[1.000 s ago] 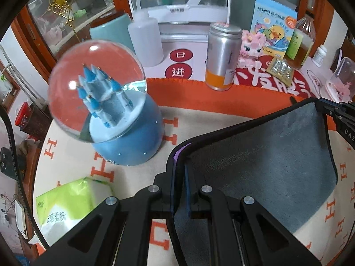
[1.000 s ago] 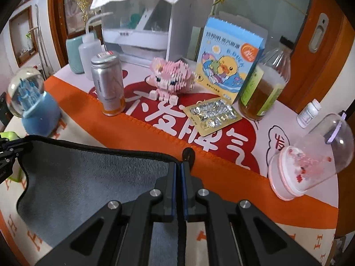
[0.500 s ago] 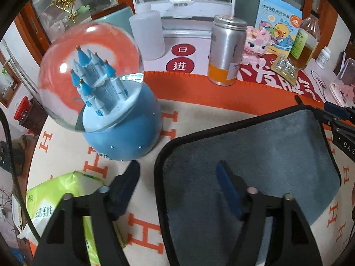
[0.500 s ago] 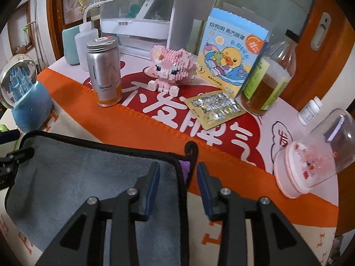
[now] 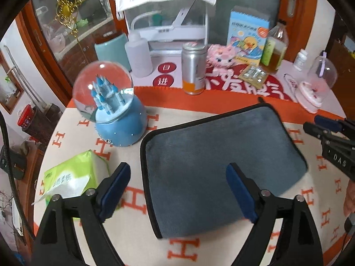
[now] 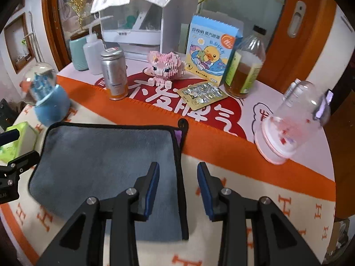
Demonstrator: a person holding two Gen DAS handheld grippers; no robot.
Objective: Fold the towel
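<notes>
A grey towel with black trim lies folded flat on the cream and orange tablecloth. It also shows in the right wrist view, with a purple tag and a black loop at its far right corner. My left gripper is open wide, above the towel's near left edge and holding nothing. My right gripper is open and empty, astride the towel's right edge. The right gripper also shows at the right of the left wrist view.
A blue castle snow globe and a green tissue pack sit left of the towel. Behind it stand a silver can, a pink toy, a blister pack, a bottle and a clear dome.
Both grippers were shut on the towel's far corners a second ago. They opened, let the towel drop flat, and pulled back and up.
</notes>
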